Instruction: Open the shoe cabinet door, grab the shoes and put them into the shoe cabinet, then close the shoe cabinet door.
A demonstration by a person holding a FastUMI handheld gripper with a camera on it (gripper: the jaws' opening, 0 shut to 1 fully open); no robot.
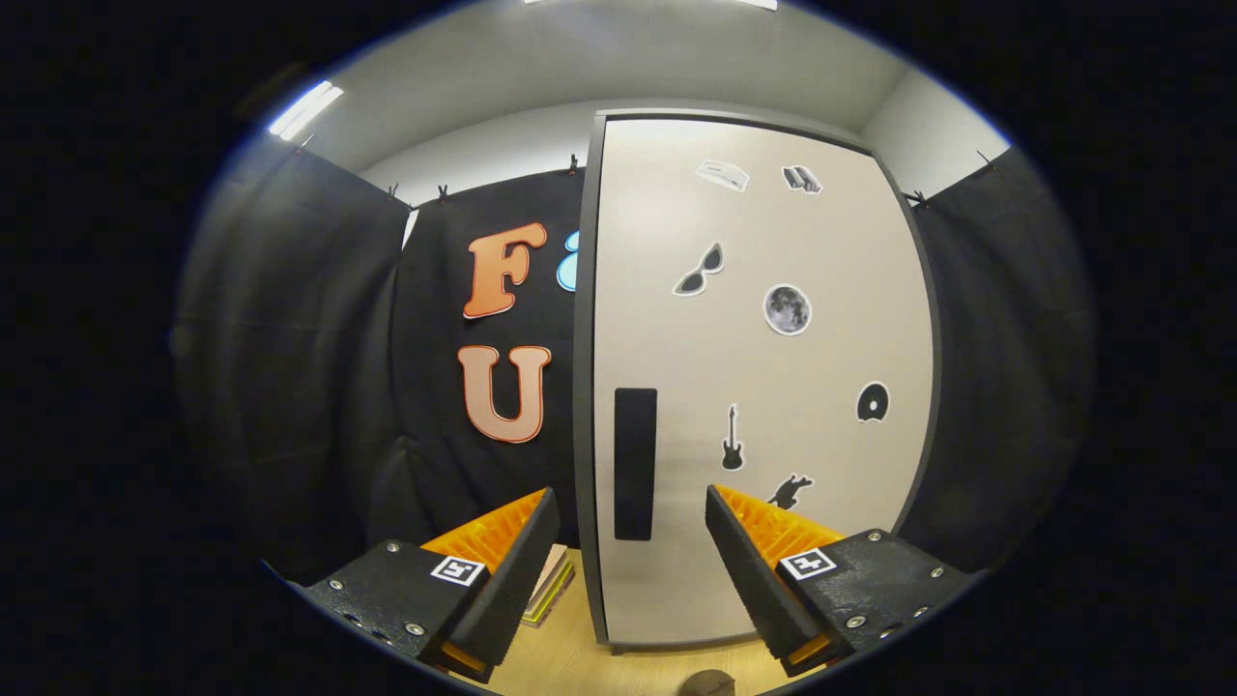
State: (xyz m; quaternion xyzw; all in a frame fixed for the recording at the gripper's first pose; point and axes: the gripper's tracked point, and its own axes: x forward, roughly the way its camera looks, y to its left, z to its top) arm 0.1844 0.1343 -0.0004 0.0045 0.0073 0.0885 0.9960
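The gripper [633, 527] hangs with its two fingers spread wide apart and nothing between them, facing the shoe cabinet door [763, 387], which stands shut just ahead. Between the fingertips and a little beyond them, the door's tall dark handle [635, 462] runs upright near the door's left edge, apart from both fingers. The pale door, framed in a dark edge, carries small stickers: a guitar [733, 440] and a dark animal shape [791, 491] low down by the right finger, a disc [873, 402] toward the right edge, a moon [788, 309] and sunglasses [700, 272] at mid-height, and two more near the top corner that are too small to make out. The cabinet stands on a light wooden floor [570, 657]. By the cabinet's lower left corner, behind the left finger, lies a flat stack of books or boards [551, 585]. A small rounded dark object [706, 684] sits on the floor below the fingers; what it is cannot be told. Black cloth [290, 367] hangs on both sides of the cabinet.
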